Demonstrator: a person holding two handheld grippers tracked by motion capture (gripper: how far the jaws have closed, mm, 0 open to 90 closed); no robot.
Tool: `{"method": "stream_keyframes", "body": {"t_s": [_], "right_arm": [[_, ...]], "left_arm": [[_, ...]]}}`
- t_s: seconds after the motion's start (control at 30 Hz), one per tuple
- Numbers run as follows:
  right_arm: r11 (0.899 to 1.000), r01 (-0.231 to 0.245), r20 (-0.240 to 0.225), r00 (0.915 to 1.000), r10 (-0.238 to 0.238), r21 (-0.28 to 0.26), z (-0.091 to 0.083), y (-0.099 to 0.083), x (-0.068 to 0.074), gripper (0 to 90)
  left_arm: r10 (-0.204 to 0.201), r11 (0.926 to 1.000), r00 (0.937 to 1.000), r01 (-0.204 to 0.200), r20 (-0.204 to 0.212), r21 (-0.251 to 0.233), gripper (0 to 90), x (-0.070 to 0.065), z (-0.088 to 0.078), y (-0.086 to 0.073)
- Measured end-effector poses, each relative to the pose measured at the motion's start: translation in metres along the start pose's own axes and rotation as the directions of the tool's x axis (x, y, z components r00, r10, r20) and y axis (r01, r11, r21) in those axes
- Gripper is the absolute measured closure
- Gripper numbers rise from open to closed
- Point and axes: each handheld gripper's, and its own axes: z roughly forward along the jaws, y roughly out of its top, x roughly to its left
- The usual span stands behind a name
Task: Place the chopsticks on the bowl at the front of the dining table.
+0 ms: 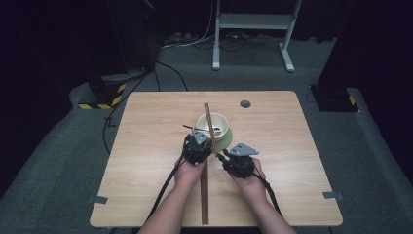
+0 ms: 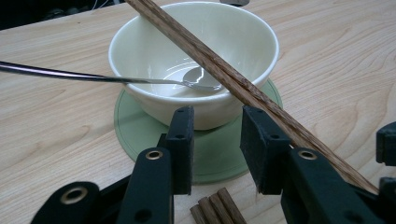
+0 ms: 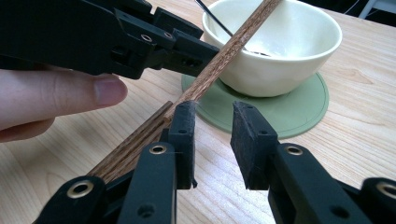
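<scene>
Resting chopsticks across bowl rim; both grippers' jaws apart, empty.

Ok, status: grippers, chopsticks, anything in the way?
Left gripper and right gripper open, empty. Brown wooden chopsticks propped on rim of cream ceramic bowl, outside both jaw gaps. Metal spoon in bowl; second chopstick pair flat on wooden table.
</scene>
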Motion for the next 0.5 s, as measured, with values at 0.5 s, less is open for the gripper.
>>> {"method": "stream_keyframes", "body": {"t_s": [0.5], "right_arm": [[1.000, 0.009, -0.003, 1.0000, -0.009, 0.009, 0.0026, 0.0000, 0.0044, 69.6]], "left_arm": [[0.003, 1.0000, 1.0000, -0.003, 0.006, -0.002, 64.5, 0.0019, -0.0008, 0.0025]]}}
